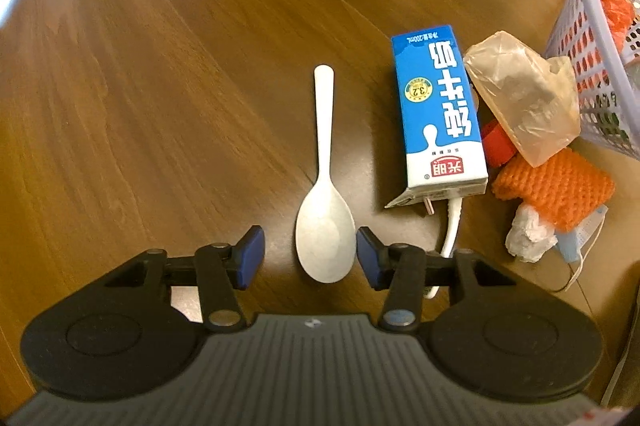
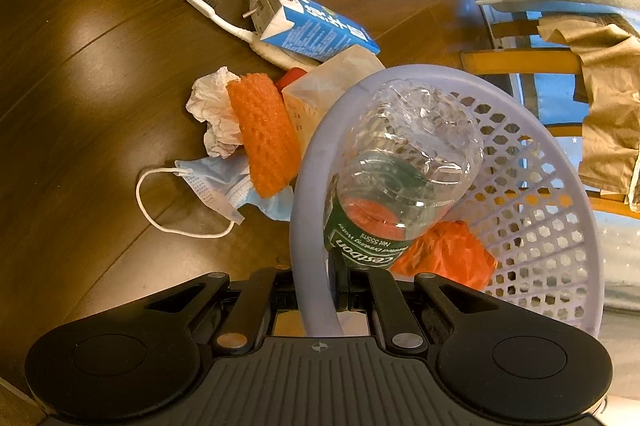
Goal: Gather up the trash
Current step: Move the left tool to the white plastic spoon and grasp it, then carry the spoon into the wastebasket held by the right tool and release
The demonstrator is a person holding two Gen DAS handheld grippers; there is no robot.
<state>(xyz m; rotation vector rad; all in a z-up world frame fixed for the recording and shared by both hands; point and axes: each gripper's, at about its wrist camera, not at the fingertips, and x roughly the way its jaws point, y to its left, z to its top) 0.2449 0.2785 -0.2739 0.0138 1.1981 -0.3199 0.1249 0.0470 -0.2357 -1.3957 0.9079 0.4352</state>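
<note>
So on the left wrist cam, the left gripper (image 1: 310, 254) is hanging over a white plastic spoon (image 1: 325, 202) lying on the wooden table (image 1: 140, 86). The bowl is sitting between the blue pads with a gap on each side, so the tongs are released, nothing pinched yet; I'm guessing it's lining up to grab the wide end. Over at about 2 o'clock, the milk carton (image 1: 438, 110), a crumpled plastic bag (image 1: 524, 98) and orange foam netting (image 1: 556, 186) are piling up against the basket (image 1: 592, 6), probably waiting their turn.

On the right wrist cam, the right gripper (image 2: 340, 290) is clenched on the lilac basket (image 2: 308, 186) rim at 6 o'clock, seemingly steadying it. Inside, a clear water bottle (image 2: 400, 170) is resting over an orange bag (image 2: 444, 254). Still out at 9 to 11 o'clock: face mask (image 2: 216, 186), tissue (image 2: 212, 110), toothbrush (image 2: 228, 22).
</note>
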